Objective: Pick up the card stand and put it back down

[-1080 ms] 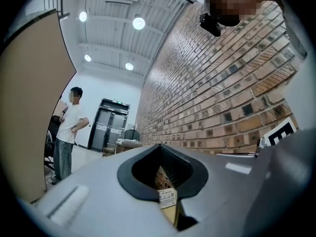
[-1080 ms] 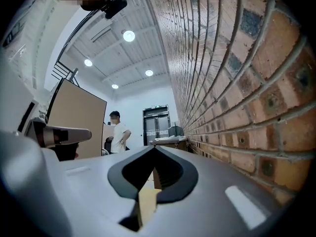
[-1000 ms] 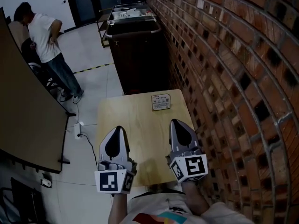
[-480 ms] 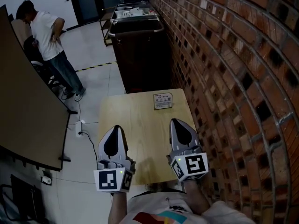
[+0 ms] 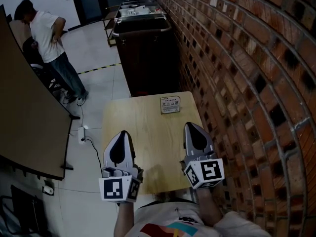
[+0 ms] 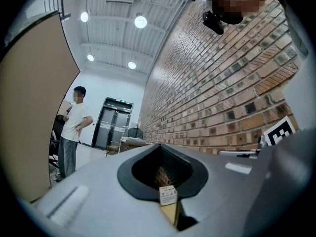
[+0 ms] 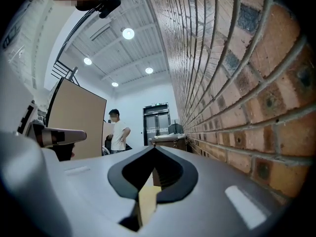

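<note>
While the card stand [image 5: 170, 104] sits untouched at the tabletop's [image 5: 143, 125] far edge, the left hand-held gripper [image 5: 123, 133] and right hand-held gripper [image 5: 192, 126] stay clenched, empty; the right merely drifted wallward, so pickup hasn't begun.

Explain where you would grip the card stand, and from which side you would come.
Probably the top edge of the card stand, pinching front and back faces from above. It looks like a thin upright panel facing the person at the far end of the table, so its thickness suits the jaws. The right hand-held gripper sits nearer.
</note>
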`<state>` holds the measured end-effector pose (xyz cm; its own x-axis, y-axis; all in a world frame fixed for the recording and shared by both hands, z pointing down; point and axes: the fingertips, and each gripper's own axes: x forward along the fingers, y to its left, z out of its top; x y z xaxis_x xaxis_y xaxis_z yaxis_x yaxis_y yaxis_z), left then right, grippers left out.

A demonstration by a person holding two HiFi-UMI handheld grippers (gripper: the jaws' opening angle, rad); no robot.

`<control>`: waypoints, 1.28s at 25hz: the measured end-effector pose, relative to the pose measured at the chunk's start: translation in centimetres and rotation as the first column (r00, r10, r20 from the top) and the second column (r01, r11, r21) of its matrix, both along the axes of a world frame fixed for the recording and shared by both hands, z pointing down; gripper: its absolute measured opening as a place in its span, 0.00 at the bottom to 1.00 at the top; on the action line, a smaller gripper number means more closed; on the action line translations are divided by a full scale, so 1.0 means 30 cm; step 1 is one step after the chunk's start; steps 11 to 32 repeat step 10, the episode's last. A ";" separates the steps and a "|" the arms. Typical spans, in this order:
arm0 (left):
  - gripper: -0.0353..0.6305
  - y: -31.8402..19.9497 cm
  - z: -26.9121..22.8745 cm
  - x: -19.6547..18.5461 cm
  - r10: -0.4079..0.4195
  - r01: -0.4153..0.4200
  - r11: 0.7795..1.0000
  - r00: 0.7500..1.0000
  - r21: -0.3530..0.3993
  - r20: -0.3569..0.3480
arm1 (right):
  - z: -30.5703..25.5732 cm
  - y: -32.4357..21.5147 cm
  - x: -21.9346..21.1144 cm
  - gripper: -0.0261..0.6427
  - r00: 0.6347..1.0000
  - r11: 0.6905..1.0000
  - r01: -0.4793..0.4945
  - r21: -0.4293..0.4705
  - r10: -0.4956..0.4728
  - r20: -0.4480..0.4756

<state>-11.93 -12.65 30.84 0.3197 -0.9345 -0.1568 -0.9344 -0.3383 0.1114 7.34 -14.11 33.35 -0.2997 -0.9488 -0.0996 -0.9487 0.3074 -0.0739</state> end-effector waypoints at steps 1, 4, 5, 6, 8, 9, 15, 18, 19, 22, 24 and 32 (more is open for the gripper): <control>0.06 -0.001 0.000 -0.003 -0.005 0.005 1.000 1.000 0.000 -0.001 | 0.002 0.001 0.003 0.04 1.000 1.000 -0.002 -0.003 0.002 0.002; 0.06 -0.007 -0.011 -0.018 -0.036 0.036 0.999 0.999 0.010 -0.013 | 0.004 0.004 0.003 0.04 1.000 1.000 0.001 -0.001 -0.001 -0.002; 0.06 -0.008 -0.011 -0.020 -0.040 0.040 0.999 0.999 0.010 -0.014 | 0.005 0.005 0.003 0.04 1.000 1.000 0.002 0.000 -0.002 -0.003; 0.06 -0.007 -0.009 -0.019 -0.040 0.041 0.999 0.999 0.009 -0.015 | 0.006 0.006 0.003 0.04 1.000 1.000 0.002 0.000 -0.002 -0.003; 0.06 -0.004 -0.004 -0.015 -0.035 0.035 0.999 0.999 0.005 -0.017 | 0.007 0.009 0.004 0.04 1.000 1.000 0.003 0.000 -0.003 -0.002; 0.06 -0.002 -0.002 -0.012 -0.032 0.032 0.999 0.999 0.002 -0.019 | 0.007 0.010 0.005 0.04 1.000 1.000 0.003 0.000 -0.003 -0.001; 0.06 0.000 0.000 -0.009 -0.028 0.028 1.000 0.999 0.000 -0.021 | 0.007 0.012 0.005 0.04 1.000 1.000 0.004 0.000 -0.004 0.000; 0.06 0.000 0.000 -0.009 -0.028 0.028 1.000 0.999 0.000 -0.021 | 0.007 0.012 0.005 0.04 1.000 1.000 0.004 0.000 -0.004 0.000; 0.06 0.000 0.000 -0.009 -0.028 0.028 1.000 0.999 0.000 -0.021 | 0.007 0.012 0.005 0.04 1.000 1.000 0.004 0.000 -0.004 0.000; 0.06 0.000 0.000 -0.009 -0.028 0.028 1.000 0.999 0.000 -0.021 | 0.007 0.012 0.005 0.04 1.000 1.000 0.004 0.000 -0.004 0.000; 0.06 0.000 0.000 -0.009 -0.028 0.028 1.000 0.999 0.000 -0.021 | 0.007 0.012 0.005 0.04 1.000 1.000 0.004 0.000 -0.004 0.000; 0.06 0.000 0.000 -0.009 -0.028 0.028 1.000 0.999 0.000 -0.021 | 0.007 0.012 0.005 0.04 1.000 1.000 0.004 0.000 -0.004 0.000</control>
